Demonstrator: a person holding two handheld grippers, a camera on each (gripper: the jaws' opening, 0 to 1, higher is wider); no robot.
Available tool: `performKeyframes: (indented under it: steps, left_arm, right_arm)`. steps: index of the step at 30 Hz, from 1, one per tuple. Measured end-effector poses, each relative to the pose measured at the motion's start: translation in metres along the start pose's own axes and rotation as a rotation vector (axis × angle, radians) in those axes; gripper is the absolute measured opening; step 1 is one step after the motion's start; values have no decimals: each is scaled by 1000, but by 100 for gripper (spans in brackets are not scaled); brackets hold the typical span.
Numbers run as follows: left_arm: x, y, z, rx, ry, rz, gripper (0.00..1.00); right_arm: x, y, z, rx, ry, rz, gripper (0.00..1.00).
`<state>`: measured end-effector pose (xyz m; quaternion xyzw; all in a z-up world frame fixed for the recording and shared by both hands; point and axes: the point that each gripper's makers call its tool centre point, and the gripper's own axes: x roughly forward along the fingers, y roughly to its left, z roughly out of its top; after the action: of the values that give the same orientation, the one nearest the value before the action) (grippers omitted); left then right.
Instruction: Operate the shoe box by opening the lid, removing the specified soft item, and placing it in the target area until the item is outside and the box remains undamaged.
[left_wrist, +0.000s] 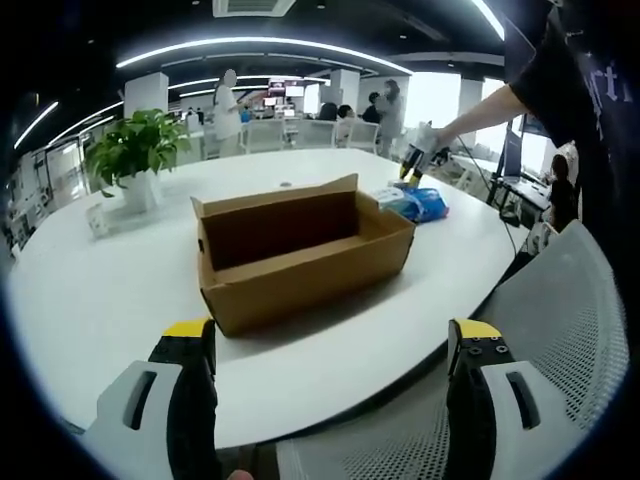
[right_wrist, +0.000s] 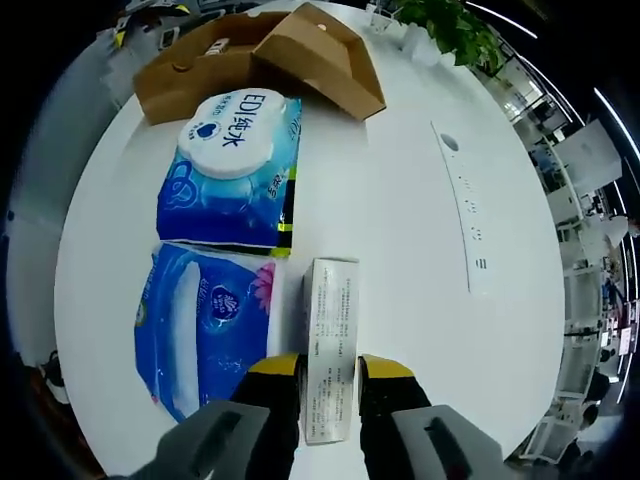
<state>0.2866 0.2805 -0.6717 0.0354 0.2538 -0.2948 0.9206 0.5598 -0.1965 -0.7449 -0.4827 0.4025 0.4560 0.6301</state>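
The brown cardboard shoe box (left_wrist: 300, 255) stands open on the white table (left_wrist: 100, 300), its lid flap upright at the back; I see nothing inside it. My left gripper (left_wrist: 332, 340) is open, near the table's front edge and short of the box. Beyond the box a hand holds my right gripper (left_wrist: 412, 175) over blue soft packs (left_wrist: 415, 203). In the right gripper view the right gripper (right_wrist: 330, 372) is shut on a narrow white carton (right_wrist: 330, 330) lying on the table. Beside it lie a blue tissue pack (right_wrist: 200, 320) and a blue wet-wipes pack (right_wrist: 235, 170), with the shoe box (right_wrist: 250, 60) past them.
A potted plant (left_wrist: 135, 150) stands at the table's far left. A white mesh chair (left_wrist: 570, 320) is at the right front. A socket strip (right_wrist: 465, 210) is set into the tabletop. People stand by tables in the background.
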Motion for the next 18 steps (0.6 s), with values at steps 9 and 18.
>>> performKeyframes:
  steps: [9, 18]
  left_arm:
    - [0, 0, 1, 4, -9, -1, 95]
    - [-1, 0, 3, 5, -24, 3, 96]
  right_arm:
    - [-11, -4, 5, 53, -22, -31, 31]
    - [-30, -2, 19, 160, -62, -78, 46]
